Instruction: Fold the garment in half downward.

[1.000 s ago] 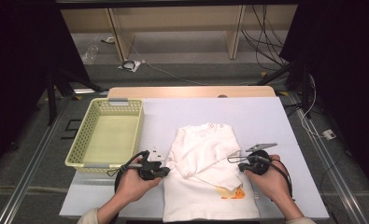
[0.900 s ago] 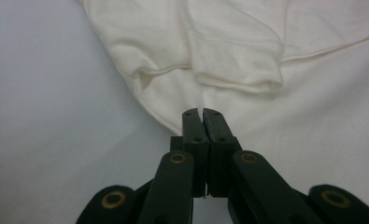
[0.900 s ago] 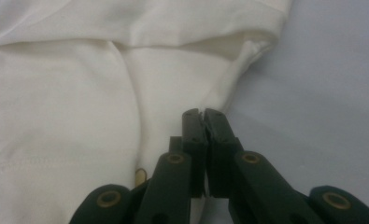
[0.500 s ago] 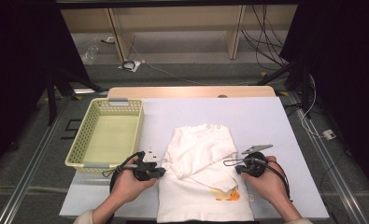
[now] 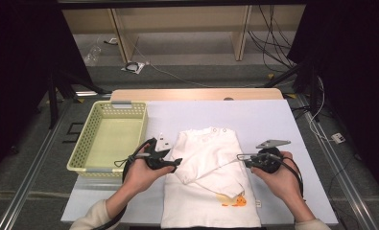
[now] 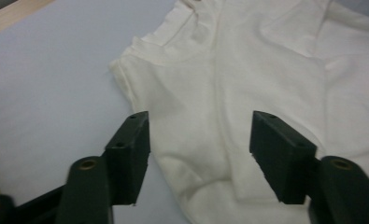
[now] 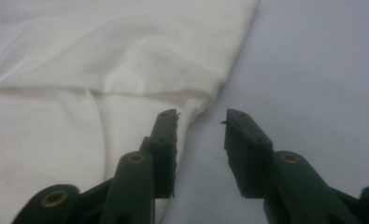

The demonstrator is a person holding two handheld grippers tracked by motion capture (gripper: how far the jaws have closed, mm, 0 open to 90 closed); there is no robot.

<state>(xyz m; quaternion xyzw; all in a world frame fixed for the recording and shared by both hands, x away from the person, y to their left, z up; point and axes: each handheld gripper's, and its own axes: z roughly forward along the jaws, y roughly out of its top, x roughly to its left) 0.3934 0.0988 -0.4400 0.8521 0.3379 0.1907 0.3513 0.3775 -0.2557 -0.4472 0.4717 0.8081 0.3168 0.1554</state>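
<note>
Both grippers have just let go — left gripper and right gripper fingers open beside the shirt.

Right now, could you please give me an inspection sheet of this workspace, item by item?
Surface: pale blue-white table top, wooden edge at the far side.
Job's things: white shirt lying flat, sleeves folded inward, orange print near the hem; yellow basket at the left, nothing seen inside.
Clutter: nothing seen on the table.
Grippers: left gripper at the shirt's left edge, jaws just opened, fabric below them, not pinched; right gripper at the shirt's right edge, jaws just opened, apart from the cloth.
Cables: a black cable loops from the left gripper; another trails from the right gripper.
Surroundings: dark curtains at both sides, wooden shelf frame and loose cables on the floor beyond.
</note>
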